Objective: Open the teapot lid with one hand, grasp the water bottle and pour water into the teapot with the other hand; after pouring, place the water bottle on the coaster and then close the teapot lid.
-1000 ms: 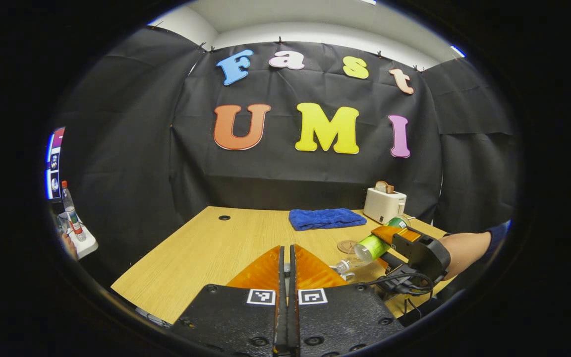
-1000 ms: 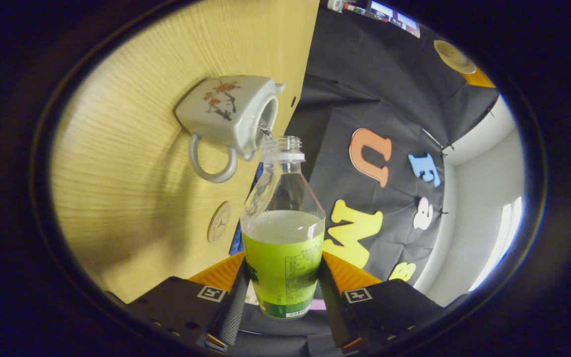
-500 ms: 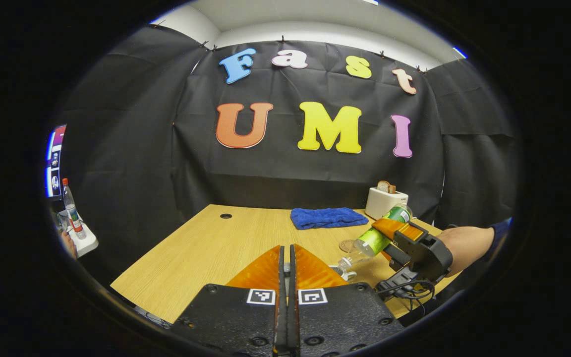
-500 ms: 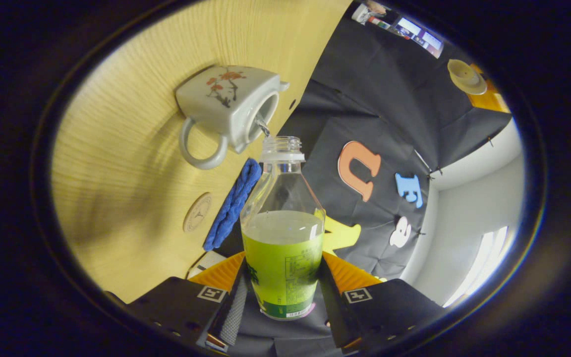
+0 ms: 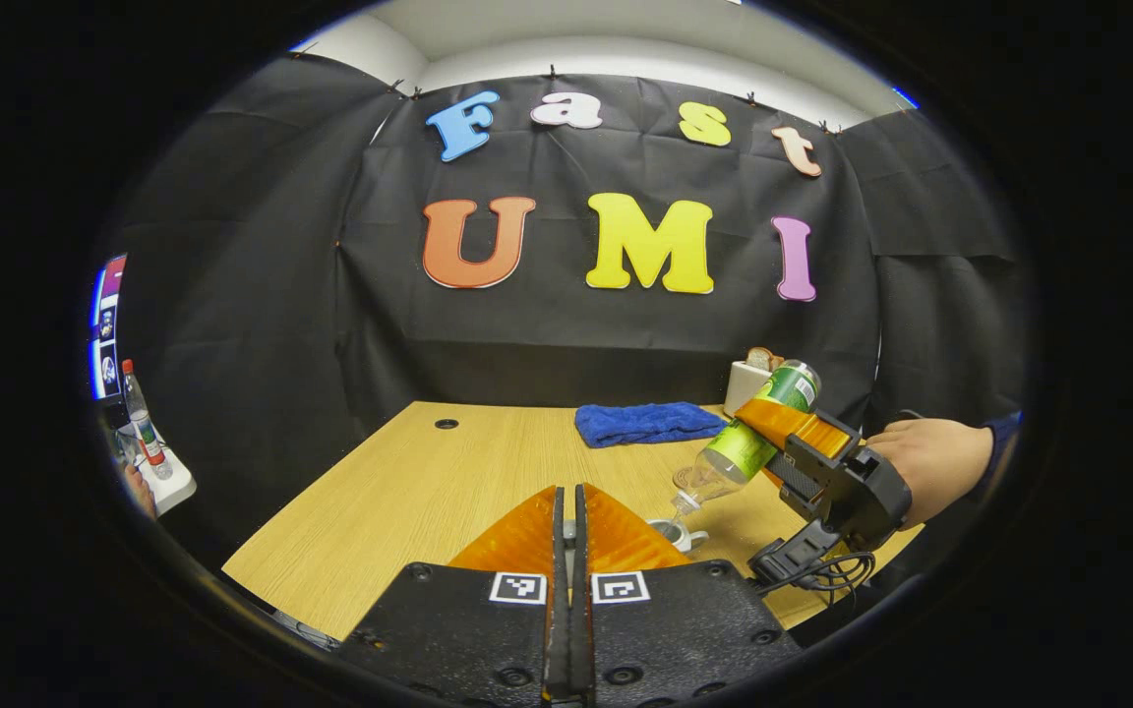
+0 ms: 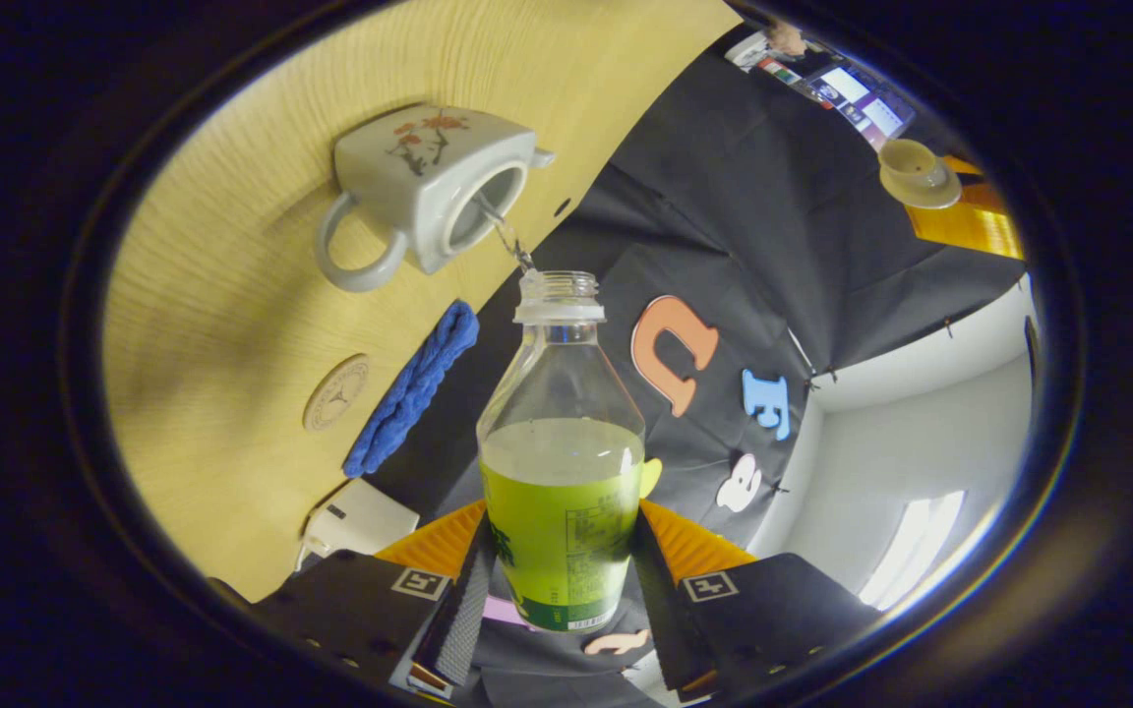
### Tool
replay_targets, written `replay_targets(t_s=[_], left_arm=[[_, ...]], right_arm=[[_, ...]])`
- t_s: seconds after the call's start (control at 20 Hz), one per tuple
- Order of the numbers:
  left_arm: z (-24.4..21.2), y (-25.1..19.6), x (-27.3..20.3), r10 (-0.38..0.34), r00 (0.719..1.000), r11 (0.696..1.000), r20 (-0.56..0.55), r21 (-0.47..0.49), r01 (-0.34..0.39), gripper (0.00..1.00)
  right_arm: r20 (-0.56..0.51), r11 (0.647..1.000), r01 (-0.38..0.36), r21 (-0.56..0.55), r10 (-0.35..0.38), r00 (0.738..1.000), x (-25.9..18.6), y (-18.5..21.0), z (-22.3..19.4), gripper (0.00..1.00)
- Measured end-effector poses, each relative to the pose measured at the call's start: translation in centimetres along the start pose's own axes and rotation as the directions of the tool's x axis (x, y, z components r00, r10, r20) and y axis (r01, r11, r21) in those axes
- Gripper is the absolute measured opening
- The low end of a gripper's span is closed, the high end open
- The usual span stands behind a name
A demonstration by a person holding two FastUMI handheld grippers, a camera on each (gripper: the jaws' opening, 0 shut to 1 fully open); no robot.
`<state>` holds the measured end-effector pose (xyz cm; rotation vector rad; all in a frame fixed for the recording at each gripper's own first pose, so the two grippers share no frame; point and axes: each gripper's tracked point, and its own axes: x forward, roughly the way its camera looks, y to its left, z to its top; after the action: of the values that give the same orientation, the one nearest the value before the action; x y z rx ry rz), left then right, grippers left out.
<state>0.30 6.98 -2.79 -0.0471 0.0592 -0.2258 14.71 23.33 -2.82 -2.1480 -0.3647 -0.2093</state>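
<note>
Here, the room is a booth w/ black cloth walls and a pale ceiling; one wooden bench (image 5: 448,482) carries the things. Counted, big to small: one white toaster (image 5: 745,376) at the far right, one blue towel (image 5: 647,423) beside it, one teapot (image 6: 426,182) (white, flower print, lid off, loop handle), one water bottle (image 6: 561,492), one round coaster (image 6: 335,391) lying bare between teapot and towel.

The right hand-held gripper (image 6: 559,580) grasps the water bottle around its green label, both fingers pressed on it. The bottle is tilted neck-down above the teapot, and a thin stream runs from its mouth into the pot's opening. In the left gripper view the same bottle slants over the pot, a hand (image 5: 930,462) behind it.

The left hand-held gripper (image 5: 568,551) is clenched, fingers together; the right gripper view shows the teapot lid (image 6: 914,172) pinched at its tip, up off the bench. A 2nd bottle, red-capped (image 5: 142,418), stands on a side stand off the bench, far left.
</note>
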Motion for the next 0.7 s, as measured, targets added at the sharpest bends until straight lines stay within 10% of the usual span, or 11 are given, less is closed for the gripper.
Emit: replay_targets(t_s=[0.7], left_arm=[[-0.5, 0.3, 0.2, 0.012, 1.0, 1.0, -0.019, 0.004, -0.012, 0.03]], right_arm=[[0.019, 0.997, 0.079, -0.026, -0.079, 0.997, -0.1, -1.3, 0.4, 0.69]])
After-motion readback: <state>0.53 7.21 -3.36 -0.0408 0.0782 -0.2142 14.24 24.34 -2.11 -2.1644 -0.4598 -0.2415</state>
